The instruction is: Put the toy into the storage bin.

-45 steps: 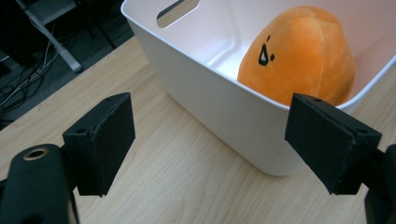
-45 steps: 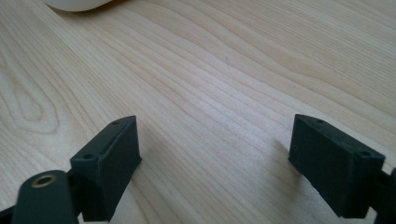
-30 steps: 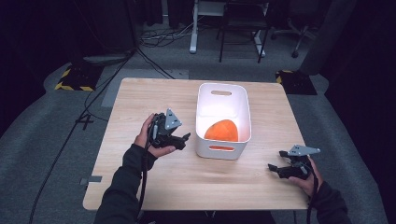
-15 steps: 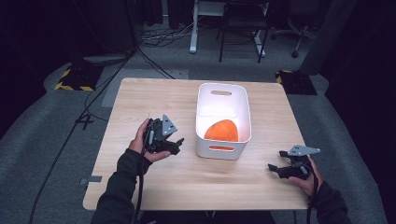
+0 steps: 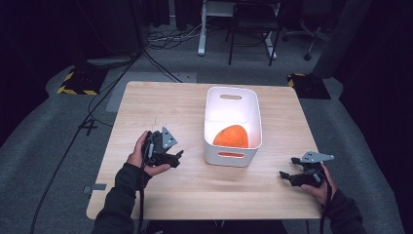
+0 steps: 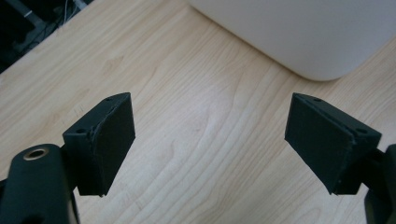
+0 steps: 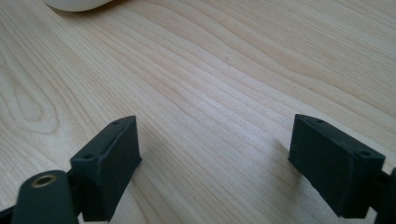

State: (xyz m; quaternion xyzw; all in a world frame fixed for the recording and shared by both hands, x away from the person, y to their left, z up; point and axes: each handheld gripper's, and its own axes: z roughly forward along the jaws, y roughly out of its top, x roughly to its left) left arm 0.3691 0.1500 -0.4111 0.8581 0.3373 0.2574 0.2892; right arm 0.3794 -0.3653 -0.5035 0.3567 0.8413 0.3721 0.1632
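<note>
A white bin (image 5: 232, 161) stands on the wooden table (image 5: 160, 107), with an orange object (image 5: 231, 136) lying inside it. My left gripper (image 5: 176, 157) hovers low over the table just left of the bin, open with nothing between its jaws; in the left gripper view (image 6: 210, 140) the bin's rounded corner (image 6: 303, 42) sits a short way beyond the jaws. My right gripper (image 5: 285, 175) rests near the table's front right, open and empty; bare wood lies between its jaws in the right gripper view (image 7: 215, 158).
A corner of the bin (image 7: 74, 3) peeks in at the top left of the right gripper view. Beyond the table are cables (image 5: 160, 39), a chair (image 5: 253, 24) and yellow-black floor markings (image 5: 73, 83).
My left gripper has sunk toward the table and drifted back toward the person, away from the bin's side. The right gripper has kept still.
</note>
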